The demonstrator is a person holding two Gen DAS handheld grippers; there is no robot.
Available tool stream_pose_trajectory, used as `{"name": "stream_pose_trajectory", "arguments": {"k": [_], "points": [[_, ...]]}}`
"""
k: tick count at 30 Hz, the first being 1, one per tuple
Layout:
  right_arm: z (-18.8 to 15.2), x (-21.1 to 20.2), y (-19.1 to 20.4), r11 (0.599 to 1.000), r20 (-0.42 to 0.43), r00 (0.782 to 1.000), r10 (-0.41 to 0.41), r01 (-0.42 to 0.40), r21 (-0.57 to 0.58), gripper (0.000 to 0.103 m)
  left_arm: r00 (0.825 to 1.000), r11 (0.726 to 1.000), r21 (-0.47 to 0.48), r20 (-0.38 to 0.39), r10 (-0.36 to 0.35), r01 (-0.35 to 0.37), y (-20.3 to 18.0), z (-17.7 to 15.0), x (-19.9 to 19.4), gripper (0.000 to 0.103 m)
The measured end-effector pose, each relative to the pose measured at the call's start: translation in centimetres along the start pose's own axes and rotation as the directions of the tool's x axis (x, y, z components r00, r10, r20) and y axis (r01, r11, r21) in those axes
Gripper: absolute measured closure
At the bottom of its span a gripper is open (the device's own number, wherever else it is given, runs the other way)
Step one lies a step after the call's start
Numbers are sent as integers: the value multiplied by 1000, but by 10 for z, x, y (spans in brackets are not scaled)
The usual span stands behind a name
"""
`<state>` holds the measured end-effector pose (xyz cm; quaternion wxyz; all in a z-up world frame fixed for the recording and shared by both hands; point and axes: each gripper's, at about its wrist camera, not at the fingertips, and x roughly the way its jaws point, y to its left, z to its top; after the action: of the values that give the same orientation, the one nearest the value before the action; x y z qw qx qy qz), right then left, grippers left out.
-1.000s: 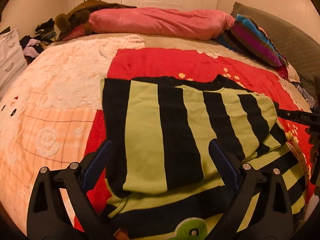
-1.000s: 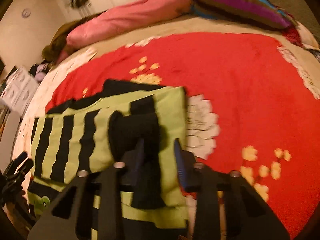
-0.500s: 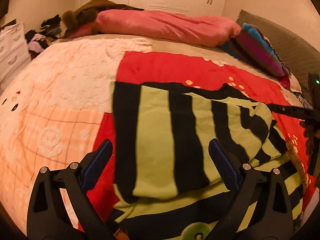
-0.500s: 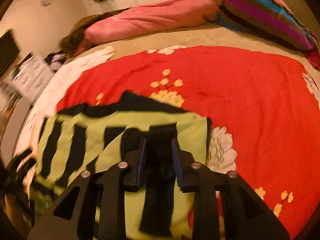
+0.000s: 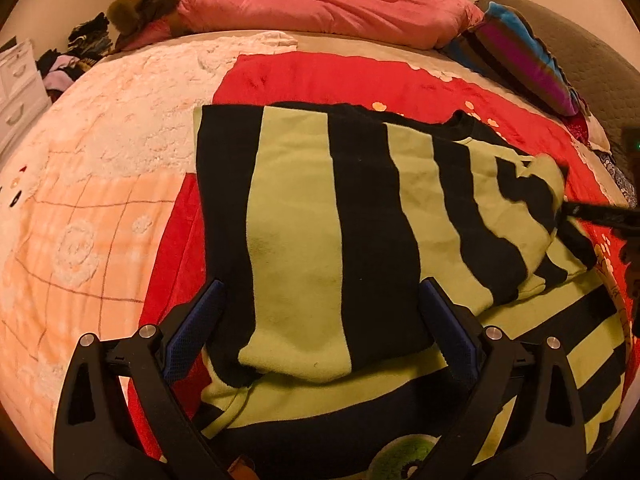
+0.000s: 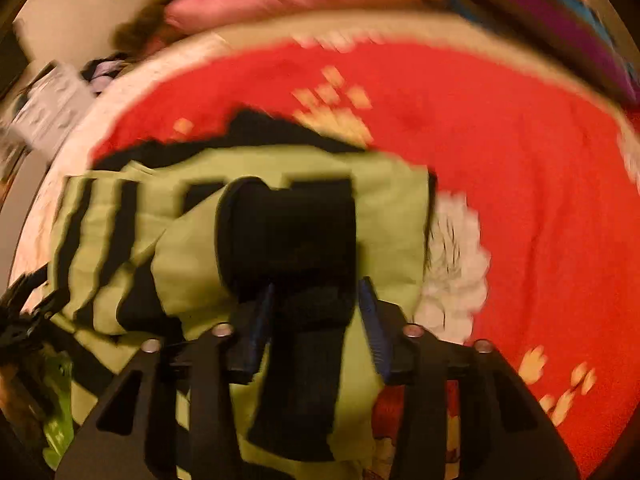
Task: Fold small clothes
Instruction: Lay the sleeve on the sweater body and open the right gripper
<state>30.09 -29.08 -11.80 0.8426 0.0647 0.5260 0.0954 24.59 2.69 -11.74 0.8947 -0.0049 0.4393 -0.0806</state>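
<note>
- The striped sweater, lime green and black, lies on the red blanket spread over the bed, partly folded over itself.
- The left gripper hangs above the near edge of the folded part; its jaws are spread wide, one blue pad off the sweater's left edge and the other over its right half, neither pressing on cloth.
- The right gripper sits at the sweater's far right side, with the black cuff of a sleeve between its jaws. The jaws are opening; the picture is blurred, but the pads appear to stand clear of the cuff on both sides.
- In the left view the right gripper shows only as a dark bar at the right border, touching the sweater's edge.
- No writing or brand can be read; a green round motif shows on the sweater's front near the bottom edge.
- Compared with a second ago, the right jaws stood close on the cuff and now stand apart, and the sleeve end lies lower on the sweater's body. The left jaws are as wide as before.
- A pink pillow and a striped cushion lie at the head of the bed.
</note>
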Motion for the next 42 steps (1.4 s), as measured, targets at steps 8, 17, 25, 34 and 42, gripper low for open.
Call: {"name": "stream_pose_trajectory", "arguments": {"k": [8, 17, 25, 34, 42], "points": [[-13, -26, -11, 998, 47, 998, -46, 44, 54, 101, 1000, 1000, -16, -1, -5, 5, 2, -1, 2, 11], [-16, -67, 15, 998, 209, 976, 58, -61, 8, 96, 1000, 1000, -13, -1, 5, -5, 2, -3, 0, 10], [0, -1, 36, 996, 24, 999, 25, -27, 88, 83, 1000, 1000, -13, -3, 3, -3, 2, -2, -1, 10], [-1, -12, 43, 992, 62, 995, 77, -82, 92, 55, 1000, 1000, -10, -11, 12, -12, 2, 4, -3, 10], [-17, -63, 53, 999, 171, 984, 41, -45, 16, 17, 1000, 999, -40, 7, -9, 9, 7, 13, -23, 10]]}}
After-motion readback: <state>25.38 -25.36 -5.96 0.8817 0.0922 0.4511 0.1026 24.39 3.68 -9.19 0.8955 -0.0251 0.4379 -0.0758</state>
